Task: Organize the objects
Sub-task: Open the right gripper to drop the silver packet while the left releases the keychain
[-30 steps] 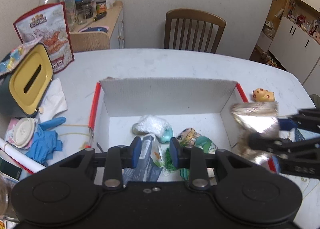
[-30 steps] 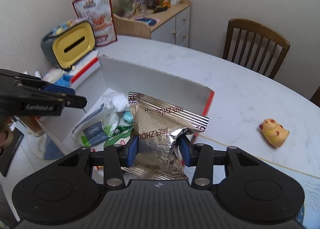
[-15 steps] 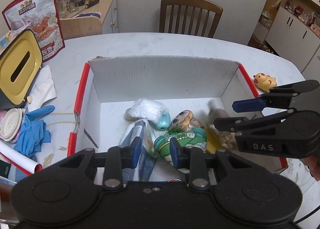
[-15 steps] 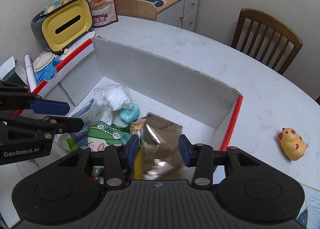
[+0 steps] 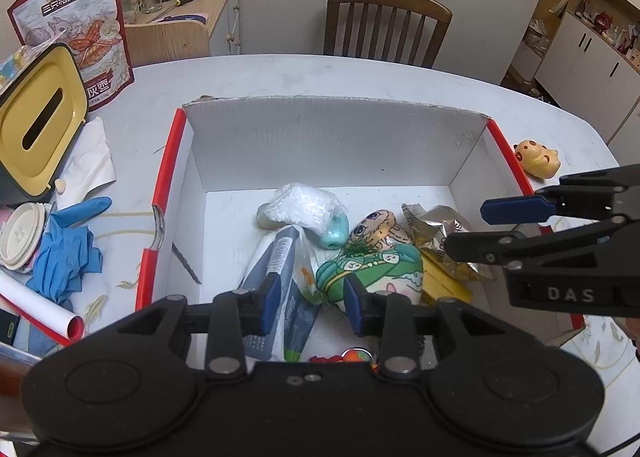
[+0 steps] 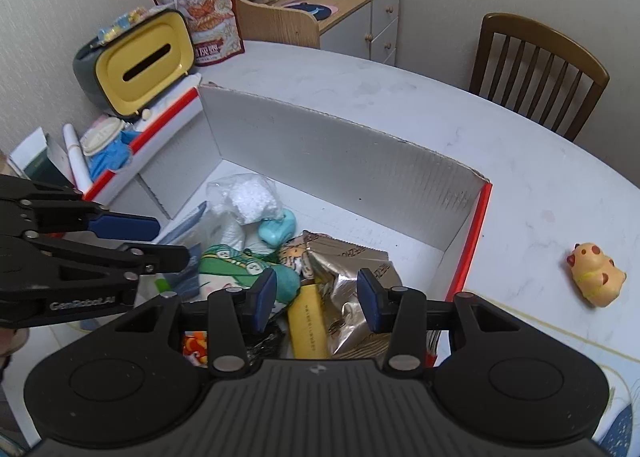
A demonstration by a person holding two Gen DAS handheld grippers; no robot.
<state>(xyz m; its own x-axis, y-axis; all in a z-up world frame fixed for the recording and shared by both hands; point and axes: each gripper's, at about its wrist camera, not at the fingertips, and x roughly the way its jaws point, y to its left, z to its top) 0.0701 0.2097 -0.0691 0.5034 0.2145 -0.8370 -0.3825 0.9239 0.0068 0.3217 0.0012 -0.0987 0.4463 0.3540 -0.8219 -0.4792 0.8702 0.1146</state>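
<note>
A white cardboard box with red rims [image 5: 336,145] [image 6: 340,161] holds several items: a silver foil snack bag [image 6: 352,277] [image 5: 440,233], a green cartoon pouch [image 5: 372,269] [image 6: 236,265], a clear bag of white stuff [image 5: 304,205] [image 6: 248,201] and a teal piece [image 5: 334,233]. My right gripper [image 6: 316,299] hangs open just above the foil bag, holding nothing. My left gripper [image 5: 308,303] is open over the box's near side, also holding nothing. A yellow animal toy [image 6: 596,275] [image 5: 538,157] lies on the table to the right of the box.
A yellow-lidded tissue box [image 5: 36,125], a red snack pouch [image 5: 84,45], blue gloves [image 5: 64,253] and a lidded cup [image 5: 20,233] crowd the table's left. A wooden chair [image 5: 384,29] stands behind the table, a sideboard [image 6: 332,13] at the wall.
My right gripper carried the foil snack bag over the box, opened and let it drop inside. The left gripper stayed open and moved a little forward over the box.
</note>
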